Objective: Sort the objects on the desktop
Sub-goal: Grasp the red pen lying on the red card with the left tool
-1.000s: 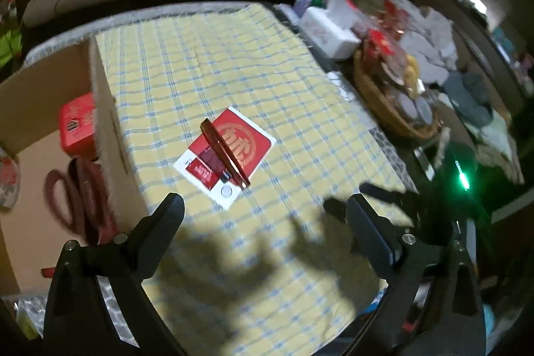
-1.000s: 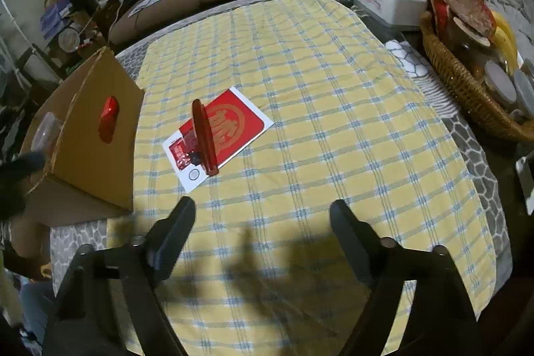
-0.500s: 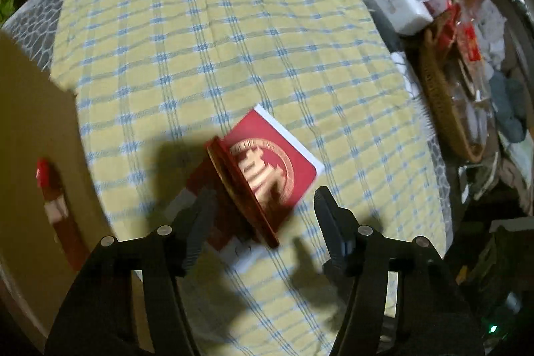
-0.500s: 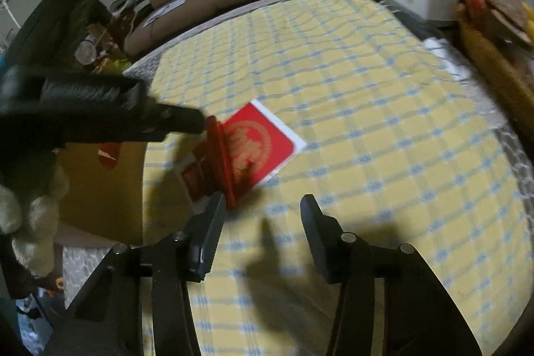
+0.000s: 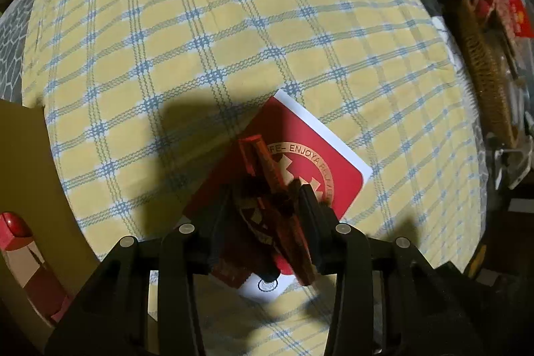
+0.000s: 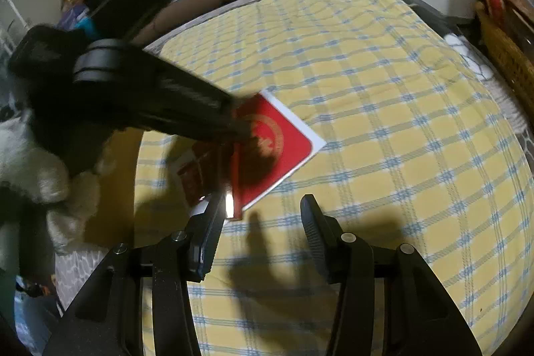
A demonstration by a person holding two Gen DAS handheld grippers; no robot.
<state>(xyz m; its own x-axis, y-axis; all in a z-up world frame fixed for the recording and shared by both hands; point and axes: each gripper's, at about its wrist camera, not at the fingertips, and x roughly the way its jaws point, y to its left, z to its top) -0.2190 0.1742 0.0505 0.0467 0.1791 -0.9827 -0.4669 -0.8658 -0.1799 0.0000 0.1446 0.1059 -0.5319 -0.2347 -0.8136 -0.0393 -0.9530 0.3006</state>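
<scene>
A yellow checked cloth (image 5: 207, 22) covered the table, with a cardboard box (image 5: 23, 175) at its left edge. A red card (image 5: 300, 155) lay on the cloth, and a red comb (image 5: 277, 189) lay across the card. The left gripper (image 5: 267, 206) had its jaws narrowed onto the comb. The right gripper (image 6: 262, 219) hovered just near of the card, jaws wide and holding nothing.

The left gripper (image 5: 267, 199) reaches downward, its jaws nearly together. The right gripper (image 6: 262, 222) hovers low, its jaws standing apart with nothing between.
</scene>
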